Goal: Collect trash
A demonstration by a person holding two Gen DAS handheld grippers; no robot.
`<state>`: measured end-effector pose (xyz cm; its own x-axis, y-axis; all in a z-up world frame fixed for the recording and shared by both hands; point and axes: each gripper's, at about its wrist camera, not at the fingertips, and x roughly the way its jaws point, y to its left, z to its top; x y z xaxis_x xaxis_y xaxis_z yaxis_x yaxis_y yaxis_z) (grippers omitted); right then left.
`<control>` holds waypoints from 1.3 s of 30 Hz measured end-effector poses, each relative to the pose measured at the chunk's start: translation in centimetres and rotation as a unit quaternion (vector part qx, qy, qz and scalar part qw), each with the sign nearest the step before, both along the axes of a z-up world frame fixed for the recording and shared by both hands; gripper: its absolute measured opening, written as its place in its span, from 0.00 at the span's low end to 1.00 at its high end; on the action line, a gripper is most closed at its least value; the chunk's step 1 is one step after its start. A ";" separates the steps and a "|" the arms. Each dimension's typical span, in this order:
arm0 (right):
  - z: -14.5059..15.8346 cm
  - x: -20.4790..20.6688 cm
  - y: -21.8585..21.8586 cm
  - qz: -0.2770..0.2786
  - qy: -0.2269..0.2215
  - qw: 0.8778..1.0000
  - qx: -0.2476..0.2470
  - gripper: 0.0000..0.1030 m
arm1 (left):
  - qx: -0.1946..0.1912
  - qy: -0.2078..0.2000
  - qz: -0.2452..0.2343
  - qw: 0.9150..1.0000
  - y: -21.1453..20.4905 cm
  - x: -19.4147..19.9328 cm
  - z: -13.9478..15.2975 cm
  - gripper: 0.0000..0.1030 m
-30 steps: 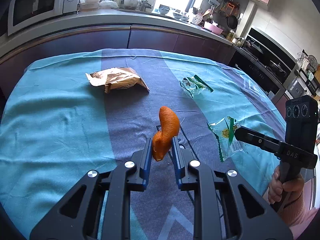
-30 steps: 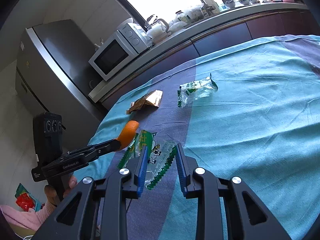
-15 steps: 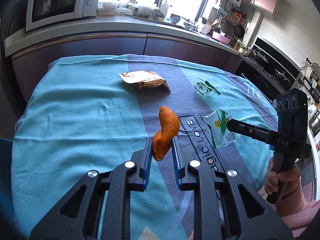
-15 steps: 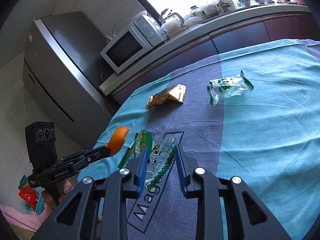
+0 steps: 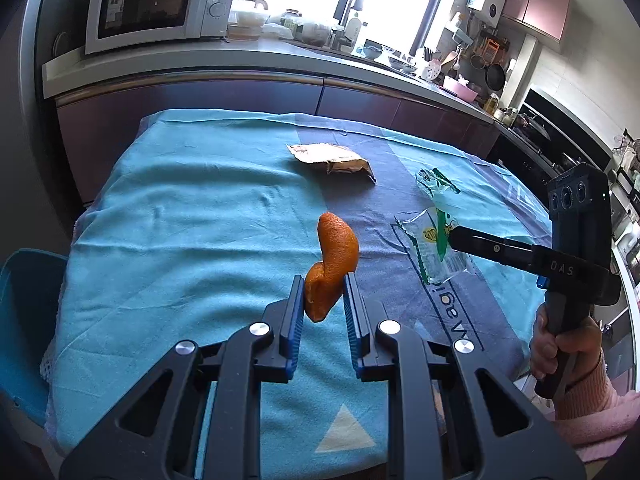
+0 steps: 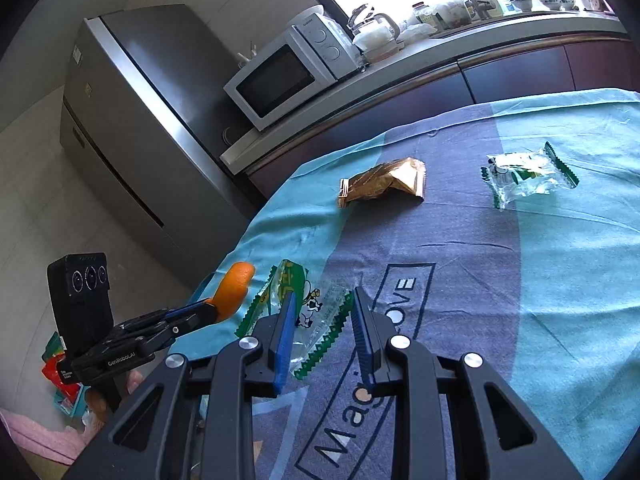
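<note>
My left gripper [image 5: 322, 284] is shut on a curled orange peel [image 5: 336, 248], held up above the teal and purple tablecloth [image 5: 180, 220]. The right gripper [image 6: 324, 296] is shut on a clear wrapper with green zigzag edges [image 6: 308, 308], also lifted off the cloth. In the left wrist view that wrapper [image 5: 432, 248] hangs from the right gripper [image 5: 454, 236] at the right. The right wrist view has the peel [image 6: 236, 286] and left gripper [image 6: 208, 308] at lower left. A crumpled gold wrapper [image 5: 332, 158] and a second clear green wrapper [image 5: 436, 182] lie farther back on the table.
A kitchen counter with a microwave [image 5: 156, 4] runs behind the table, and a steel fridge [image 6: 132, 132] stands left of it. A blue chair [image 5: 24, 320] sits by the table's left edge. Red packets [image 6: 60, 372] lie on the floor at lower left.
Both grippers have drawn back toward the table's near edge with their loads still held. The gold and green wrappers on the cloth now look farther off.
</note>
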<state>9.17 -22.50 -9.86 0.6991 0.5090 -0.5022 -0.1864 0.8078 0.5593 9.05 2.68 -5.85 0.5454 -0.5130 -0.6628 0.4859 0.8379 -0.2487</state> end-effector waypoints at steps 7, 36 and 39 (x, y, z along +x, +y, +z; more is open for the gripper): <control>0.5 0.9 1.9 0.026 -0.004 1.000 0.000 0.25 | 0.001 -0.003 0.019 1.000 1.8 -0.7 0.2 0.19; 1.1 4.8 10.7 0.124 0.000 0.992 0.001 0.25 | -0.003 -0.008 0.102 0.995 9.1 -1.6 0.7 0.19; 1.1 5.0 11.4 0.131 -0.002 0.991 0.000 0.25 | -0.003 -0.008 0.110 0.994 9.8 -1.8 0.7 0.19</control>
